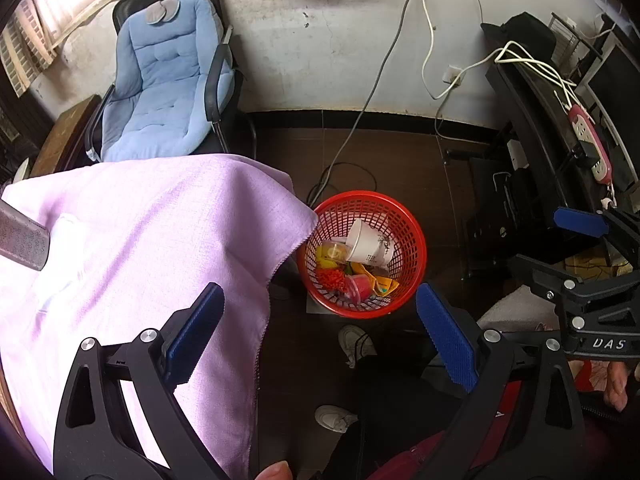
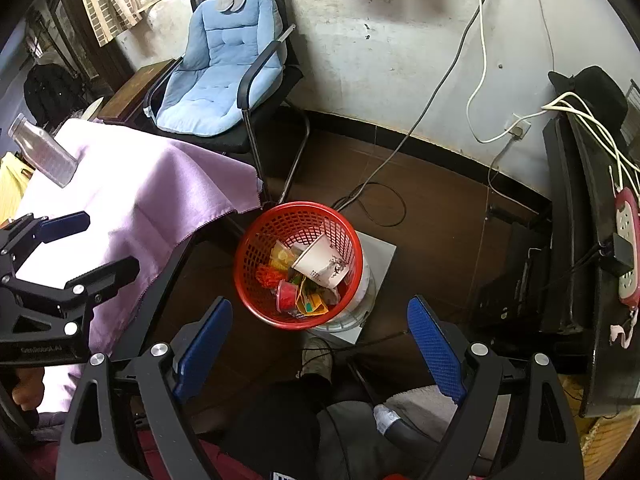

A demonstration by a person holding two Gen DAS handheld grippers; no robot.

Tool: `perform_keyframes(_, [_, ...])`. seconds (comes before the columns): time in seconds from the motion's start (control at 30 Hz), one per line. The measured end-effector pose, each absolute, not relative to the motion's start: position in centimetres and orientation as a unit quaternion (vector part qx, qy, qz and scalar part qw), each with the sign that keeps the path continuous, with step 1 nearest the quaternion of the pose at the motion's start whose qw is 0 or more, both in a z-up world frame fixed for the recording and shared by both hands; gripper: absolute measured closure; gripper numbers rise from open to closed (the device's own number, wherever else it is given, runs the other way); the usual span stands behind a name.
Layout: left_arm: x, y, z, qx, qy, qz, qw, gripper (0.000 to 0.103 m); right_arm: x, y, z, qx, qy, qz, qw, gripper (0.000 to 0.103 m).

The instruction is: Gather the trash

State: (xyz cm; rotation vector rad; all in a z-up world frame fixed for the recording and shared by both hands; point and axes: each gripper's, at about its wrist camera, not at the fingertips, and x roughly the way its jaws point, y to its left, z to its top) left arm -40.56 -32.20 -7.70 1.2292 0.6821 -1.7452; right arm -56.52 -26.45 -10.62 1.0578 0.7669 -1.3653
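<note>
A red mesh basket stands on the dark floor beside the table. It holds a white paper cup, a small red cup, yellow and orange wrappers and red scraps. My left gripper is open and empty, hanging over the table's edge and the floor. Above the basket's near side, my right gripper also stands open, holding nothing. A clear plastic bottle lies on the purple cloth that covers the table.
A black chair with a blue cushion stands at the wall. Grey and white cables trail over the floor behind the basket. A black stand with a red power strip is at right. The person's shoes are near the basket.
</note>
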Motion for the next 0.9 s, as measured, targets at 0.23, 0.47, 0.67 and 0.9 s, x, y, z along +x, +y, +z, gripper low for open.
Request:
perform_keyframes(0.23, [-40.70, -32.29, -7.67, 0.494, 0.271, -0.703, 0.433, 0.010, -56.41, -26.24, -10.47, 0.451, 0.332, -0.586, 0.586, 0.015])
perform_keyframes(0.47, [-40.77, -32.40, -7.65, 0.495, 0.269, -0.704, 0.433, 0.010, -56.29, -26.19, -10.36, 0.448, 0.334, -0.586, 0.587, 0.015])
perform_keyframes(0.67, [-40.77, -32.38, -7.65, 0.495, 0.268, -0.705, 0.432, 0.010, -56.28, -26.22, -10.36, 0.448, 0.334, -0.586, 0.587, 0.015])
perform_keyframes(0.9, [-40.74, -32.43, -7.70, 0.495, 0.268, -0.705, 0.431, 0.010, -56.21, -26.18, -10.38, 0.448, 0.336, -0.585, 0.587, 0.015])
